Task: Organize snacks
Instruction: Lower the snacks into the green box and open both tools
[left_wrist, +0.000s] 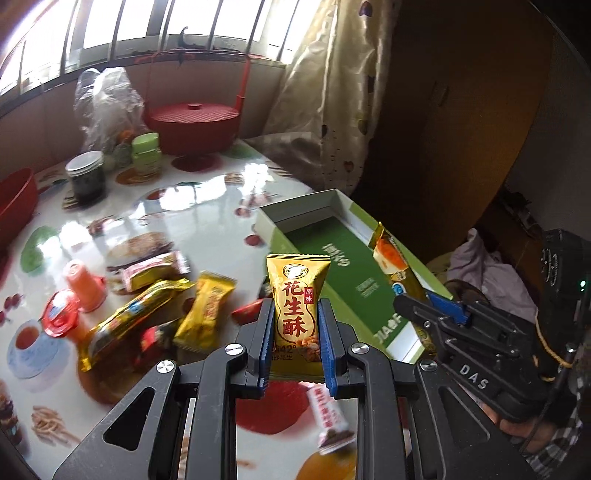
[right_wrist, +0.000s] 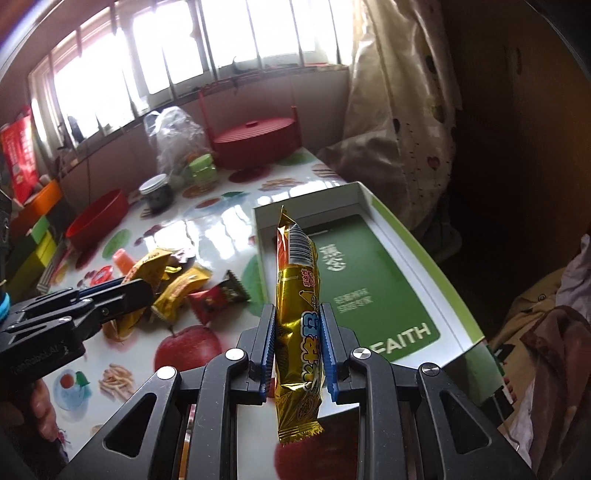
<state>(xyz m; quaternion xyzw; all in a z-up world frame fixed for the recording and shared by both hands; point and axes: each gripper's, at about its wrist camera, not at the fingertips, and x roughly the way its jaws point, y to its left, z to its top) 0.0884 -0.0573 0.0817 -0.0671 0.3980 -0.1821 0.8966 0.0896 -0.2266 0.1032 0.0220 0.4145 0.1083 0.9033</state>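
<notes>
The left gripper (left_wrist: 297, 325) is clamped on a yellow peanut-crisp packet (left_wrist: 297, 310), lifted upright off the table so it can travel right to the open green box (left_wrist: 343, 269). The right gripper (right_wrist: 297, 343) pinches a long gold wrapper (right_wrist: 298, 317) edge-on above the box's near left side, likely for dropping in; the loose snack pile (left_wrist: 155, 295) waits on the table at left

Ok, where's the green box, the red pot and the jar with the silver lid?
Green box (right_wrist: 373, 280): right wrist view, green floor.
Red pot (left_wrist: 194, 127): left wrist view, side wall.
Jar (left_wrist: 85, 162): left wrist view, silver lid.
</notes>
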